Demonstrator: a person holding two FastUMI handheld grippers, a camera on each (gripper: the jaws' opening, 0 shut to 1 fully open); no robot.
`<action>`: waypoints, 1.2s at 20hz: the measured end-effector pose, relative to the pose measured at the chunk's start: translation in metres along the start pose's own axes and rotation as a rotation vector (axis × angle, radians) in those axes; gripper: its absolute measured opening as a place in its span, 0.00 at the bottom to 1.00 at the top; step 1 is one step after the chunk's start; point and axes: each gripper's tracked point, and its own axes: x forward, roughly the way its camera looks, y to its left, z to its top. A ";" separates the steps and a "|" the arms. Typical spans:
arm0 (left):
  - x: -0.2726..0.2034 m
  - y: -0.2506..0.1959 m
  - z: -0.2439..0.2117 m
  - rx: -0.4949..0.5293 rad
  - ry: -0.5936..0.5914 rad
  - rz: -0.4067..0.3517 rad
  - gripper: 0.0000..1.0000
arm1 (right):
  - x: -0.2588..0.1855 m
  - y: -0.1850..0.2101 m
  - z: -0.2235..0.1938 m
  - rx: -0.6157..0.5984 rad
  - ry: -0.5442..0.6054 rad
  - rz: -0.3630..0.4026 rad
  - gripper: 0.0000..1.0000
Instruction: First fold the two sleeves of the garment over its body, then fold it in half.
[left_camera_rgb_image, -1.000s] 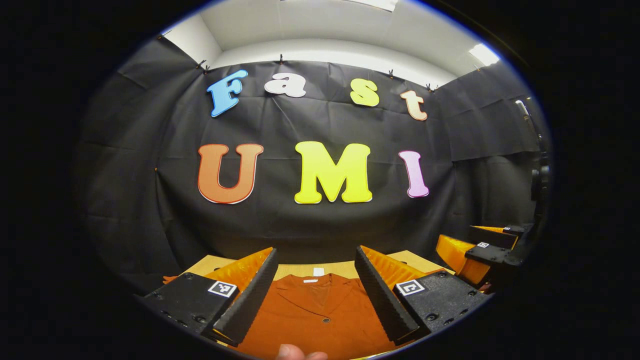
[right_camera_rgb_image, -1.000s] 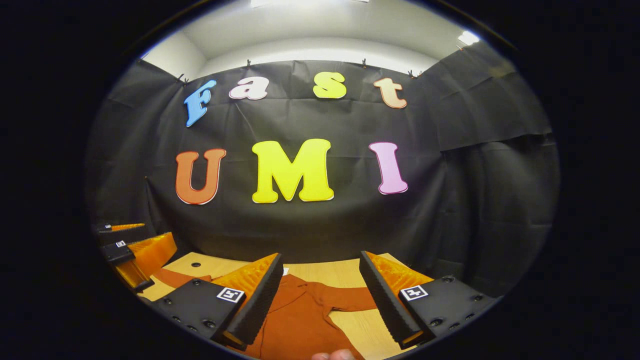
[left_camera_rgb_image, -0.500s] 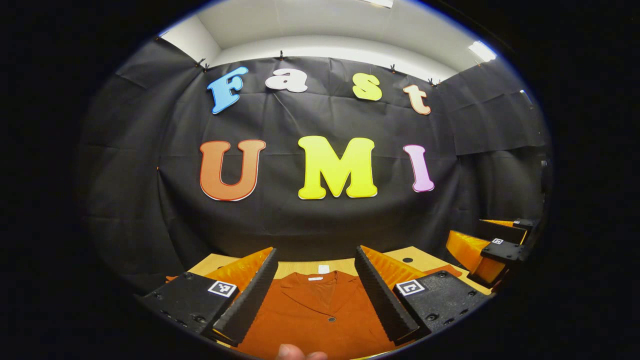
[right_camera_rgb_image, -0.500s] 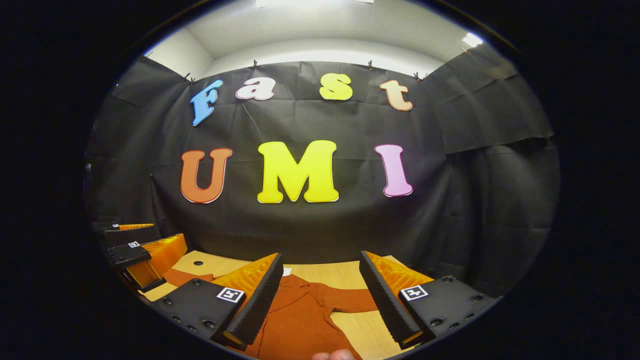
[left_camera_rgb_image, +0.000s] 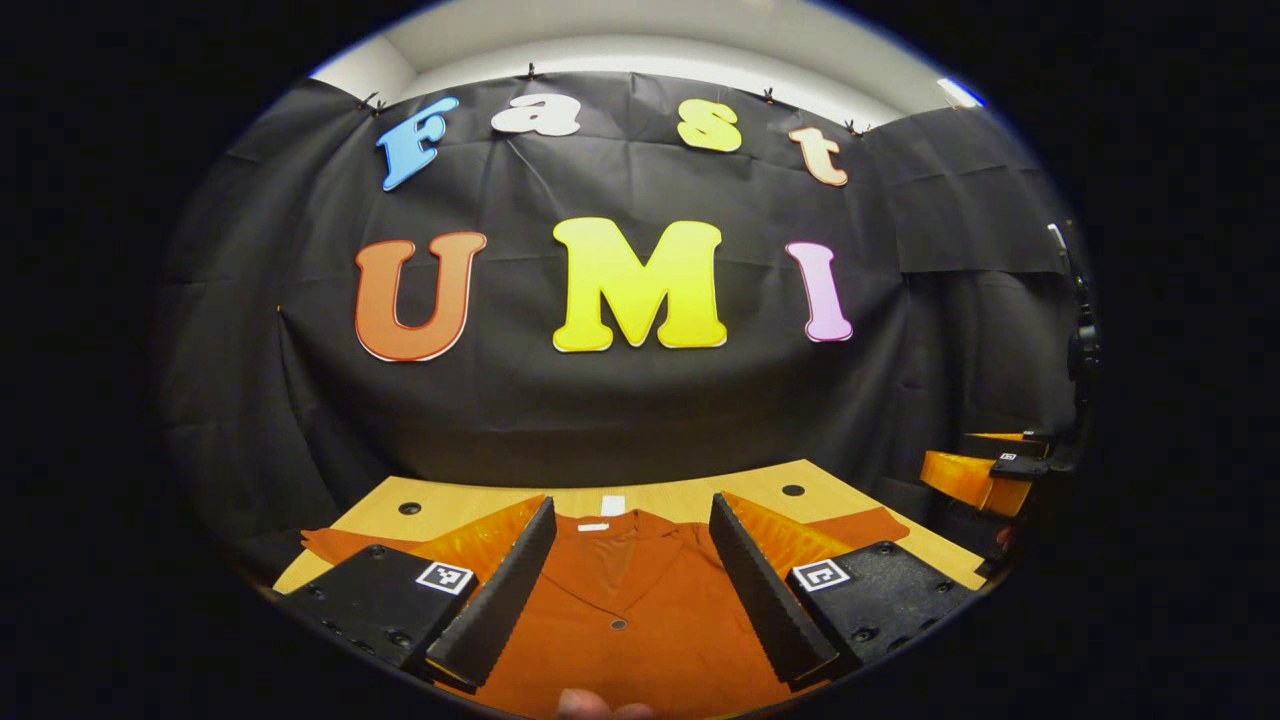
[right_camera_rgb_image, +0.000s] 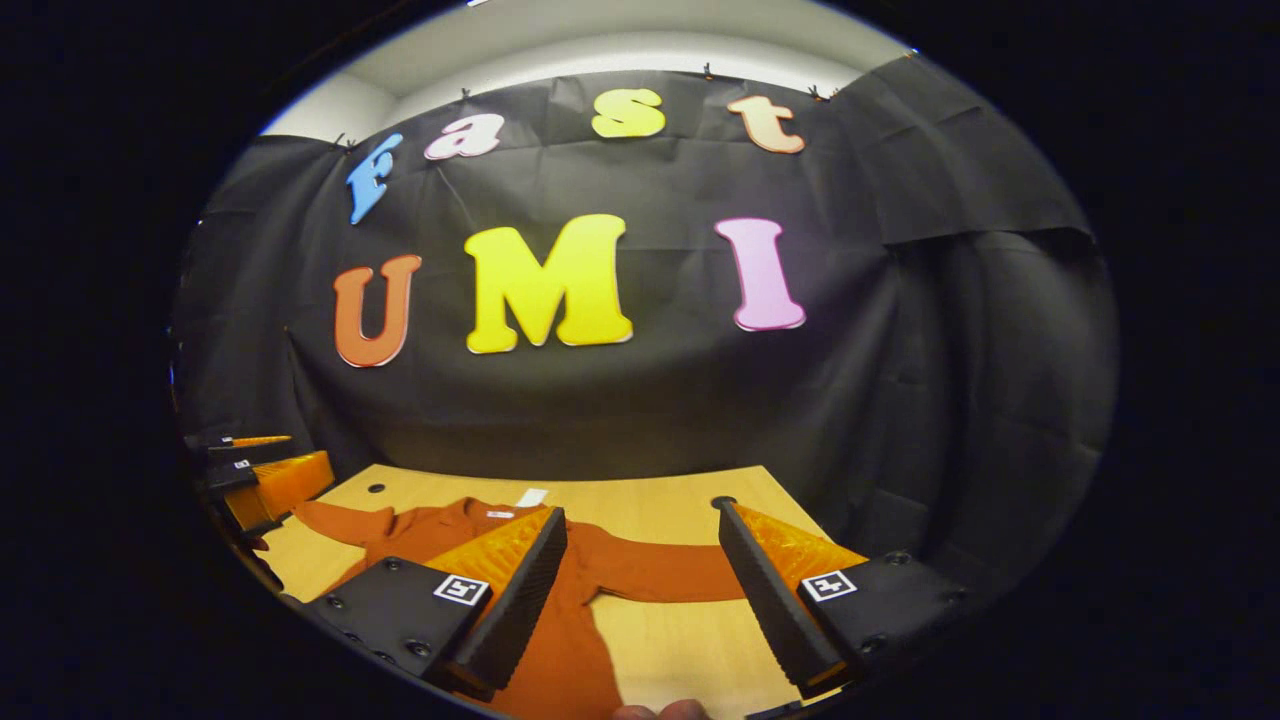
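A rust-orange buttoned garment (left_camera_rgb_image: 630, 610) lies flat on the wooden table (left_camera_rgb_image: 700, 495), collar toward the wall, both sleeves spread outward. In the left gripper view my left gripper (left_camera_rgb_image: 632, 590) hangs open above its chest, nothing between the fingers; the left sleeve (left_camera_rgb_image: 325, 542) and right sleeve (left_camera_rgb_image: 865, 525) stick out on either side. The right gripper (left_camera_rgb_image: 985, 475) shows far right there. In the right gripper view my right gripper (right_camera_rgb_image: 640, 590) is open above the right sleeve (right_camera_rgb_image: 660, 575) and the garment's side (right_camera_rgb_image: 565, 655). The left gripper (right_camera_rgb_image: 265, 475) shows at far left.
Black cloth walls close the booth behind and to the sides of the table (right_camera_rgb_image: 650, 500). Small round holes (left_camera_rgb_image: 793, 491) mark the table near its back edge. Bare wood lies to the right of the garment (right_camera_rgb_image: 680, 650). A fingertip (left_camera_rgb_image: 590, 706) shows at the bottom edge.
Both views have tipped downward, so more of the table and garment shows. The sleeves have come into sight. Both grippers stay open.
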 end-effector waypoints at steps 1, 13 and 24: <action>0.005 -0.008 -0.005 0.002 0.019 0.002 0.99 | 0.011 -0.024 -0.005 0.001 0.025 -0.015 0.97; 0.038 -0.058 -0.037 0.059 0.211 0.104 1.00 | 0.221 -0.244 -0.168 0.030 0.480 -0.026 0.98; 0.058 -0.076 -0.048 0.143 0.290 0.104 0.99 | 0.272 -0.248 -0.221 0.163 0.576 0.051 0.96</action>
